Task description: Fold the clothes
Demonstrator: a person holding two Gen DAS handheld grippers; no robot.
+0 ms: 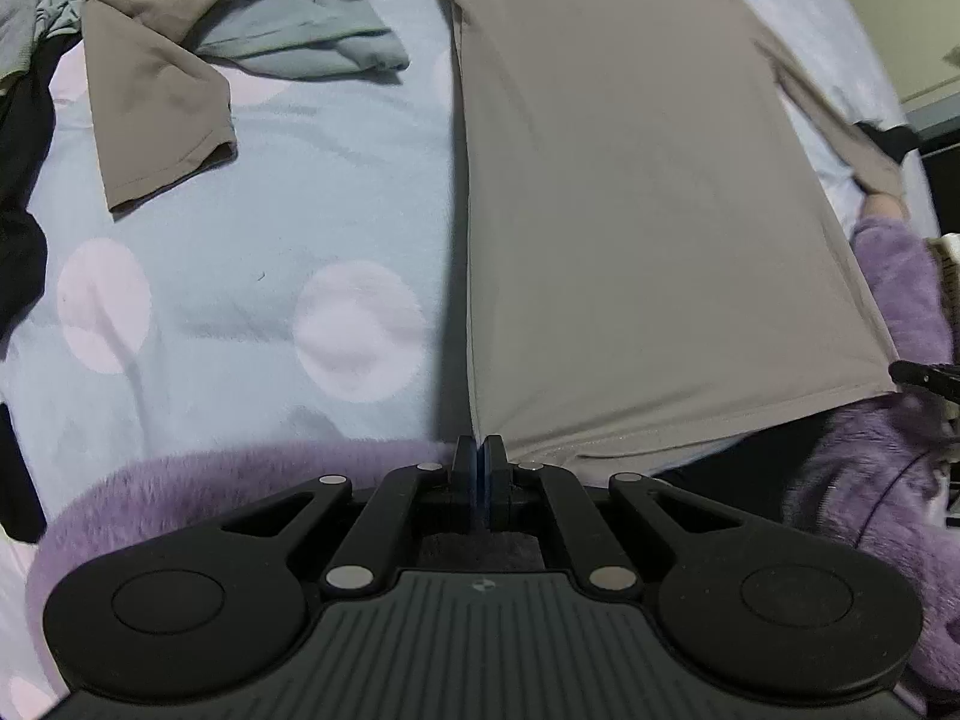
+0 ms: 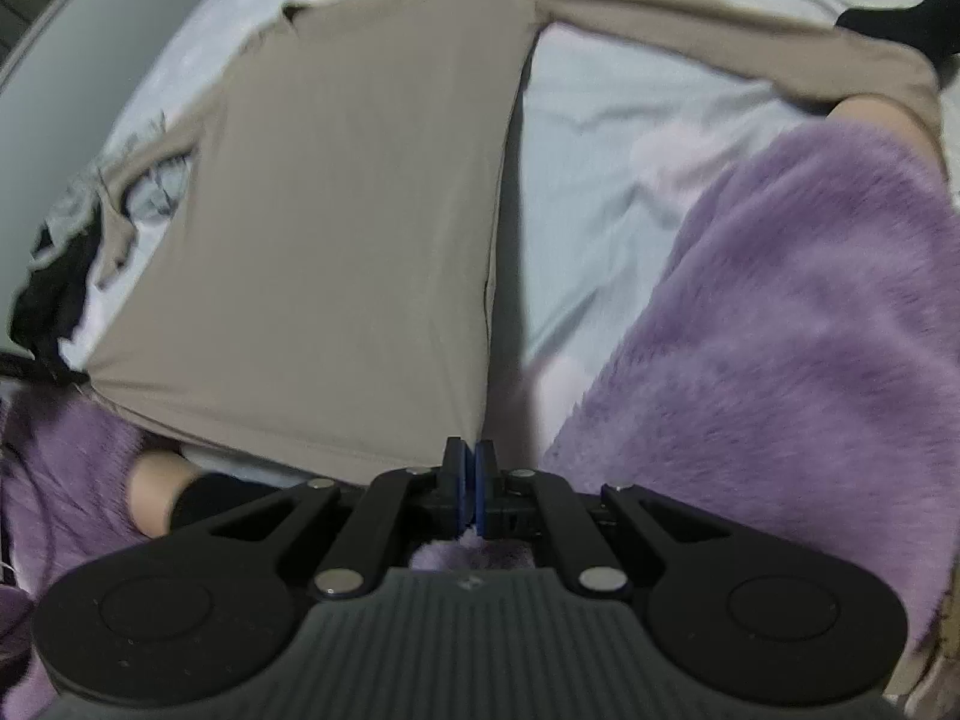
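Shirt: the taupe long-sleeved shirt [image 1: 630, 210] lies flat on the bed [image 1: 240, 252], body running from the bottom hem near the camera up to the collar at the top of the frame.
Long axis: straight away from both tools, hem close in, neckline far.
Left gripper [image 1: 478, 468]: jaws clenched, and here's the key, they pinch the hem corner at the shirt's left edge, low centre of the left view.
Right gripper [image 2: 469, 474]: jaws clamped tight too, biting the opposite hem corner [image 2: 456, 444] at bottom centre of the right view.
Spacing: one tool on each lower corner, the hem [image 1: 690, 426] stretched between them, so neither hand is nearer, they share the edge.
Sleeves: one sleeve [image 1: 156, 102] bent at upper left of the left view, the other sleeve [image 2: 720, 30] reaching to the upper right of the right view.
Clutter: grey-green and dark clothes [image 1: 300, 42] bunched at upper left, beside the sleeve.
Person: fluffy purple sleeves [image 2: 780, 330] frame both tools.
Next, my call: carry the hem up the frame toward the collar, both corners together.
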